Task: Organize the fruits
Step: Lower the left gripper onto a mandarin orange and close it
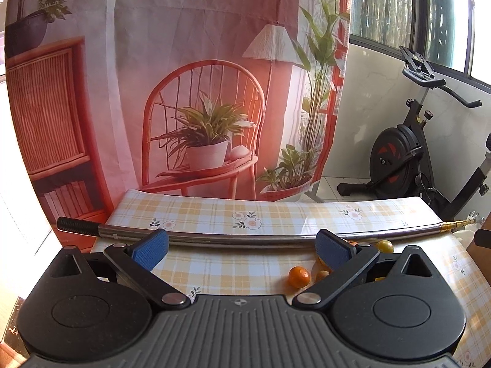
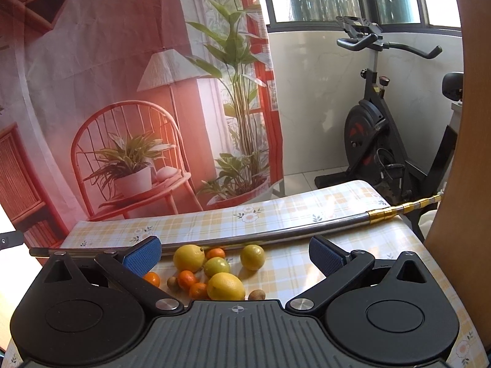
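Left wrist view: left gripper (image 1: pixel 241 250), jaws wide apart, empty, above the yellow-checked floral table (image 1: pixel 214 211). A long steel telescopic rod (image 1: pixel 245 239) lies across the table beyond the blue pads. One small orange mandarin (image 1: pixel 299 277) sits near the right pad; table on the left side bare.

Right wrist view: right gripper (image 2: pixel 234 253), jaws apart, empty, hanging over the mixed pile: yellow lemons (image 2: pixel 226 286), mandarins, small brown fruits (image 2: pixel 257 295). No container visible.

Judgement: sorting not begun; next, close on one outer fruit. Rod bounds the far side; right table edge near.
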`<state>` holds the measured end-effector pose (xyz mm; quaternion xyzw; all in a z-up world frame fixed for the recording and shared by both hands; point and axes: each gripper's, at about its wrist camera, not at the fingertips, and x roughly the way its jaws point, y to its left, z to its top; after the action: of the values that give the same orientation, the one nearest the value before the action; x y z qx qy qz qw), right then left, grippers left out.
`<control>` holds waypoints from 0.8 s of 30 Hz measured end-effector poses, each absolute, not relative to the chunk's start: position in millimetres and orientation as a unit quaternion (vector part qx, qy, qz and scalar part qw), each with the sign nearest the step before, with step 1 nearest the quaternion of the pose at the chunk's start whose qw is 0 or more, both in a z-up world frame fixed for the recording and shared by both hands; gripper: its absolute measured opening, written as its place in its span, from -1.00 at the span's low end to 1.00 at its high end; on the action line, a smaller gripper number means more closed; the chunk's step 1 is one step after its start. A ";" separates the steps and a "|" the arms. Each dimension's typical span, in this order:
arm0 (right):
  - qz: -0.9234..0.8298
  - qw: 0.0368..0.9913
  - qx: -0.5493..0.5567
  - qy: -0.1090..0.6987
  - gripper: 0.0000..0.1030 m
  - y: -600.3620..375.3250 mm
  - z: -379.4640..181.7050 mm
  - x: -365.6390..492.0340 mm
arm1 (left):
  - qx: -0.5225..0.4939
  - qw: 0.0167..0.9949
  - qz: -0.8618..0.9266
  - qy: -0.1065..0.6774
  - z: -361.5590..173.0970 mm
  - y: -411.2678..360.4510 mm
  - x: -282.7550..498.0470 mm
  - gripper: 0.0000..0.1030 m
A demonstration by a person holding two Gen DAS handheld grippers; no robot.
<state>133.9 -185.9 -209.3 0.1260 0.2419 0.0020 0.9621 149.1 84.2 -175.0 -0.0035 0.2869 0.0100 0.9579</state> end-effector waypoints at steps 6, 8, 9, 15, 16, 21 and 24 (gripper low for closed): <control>-0.005 0.951 0.131 0.281 0.89 -185.9 -239.3 164.2 | 0.037 0.947 -0.034 0.316 -210.4 68.7 178.4 0.81; -0.005 0.948 0.131 0.291 0.79 -184.2 -248.4 172.7 | 0.045 0.942 -0.049 0.330 -225.0 63.8 189.4 0.71; -0.006 0.946 0.129 0.298 0.72 -184.1 -253.2 177.2 | 0.047 0.938 -0.056 0.338 -233.0 61.3 195.8 0.66; -0.012 0.935 0.129 0.331 0.43 -185.6 -280.5 195.0 | 0.008 0.910 -0.110 0.400 -280.4 51.8 235.4 0.27; -0.013 0.933 0.129 0.334 0.35 -186.7 -284.1 196.8 | -0.003 0.905 -0.118 0.409 -288.7 50.1 242.4 0.20; -0.017 0.927 0.123 0.353 0.08 -187.8 -302.1 207.8 | -0.019 0.889 -0.130 0.438 -323.2 36.8 274.8 0.05; -0.011 0.925 0.125 0.358 -0.06 -190.3 -308.7 211.1 | -0.007 0.888 -0.132 0.441 -334.5 28.4 284.9 0.05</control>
<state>211.1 -190.3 -308.7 0.1251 0.3584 -0.0113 0.9251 284.9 28.4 -334.5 -0.0065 0.4410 -0.1322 0.8877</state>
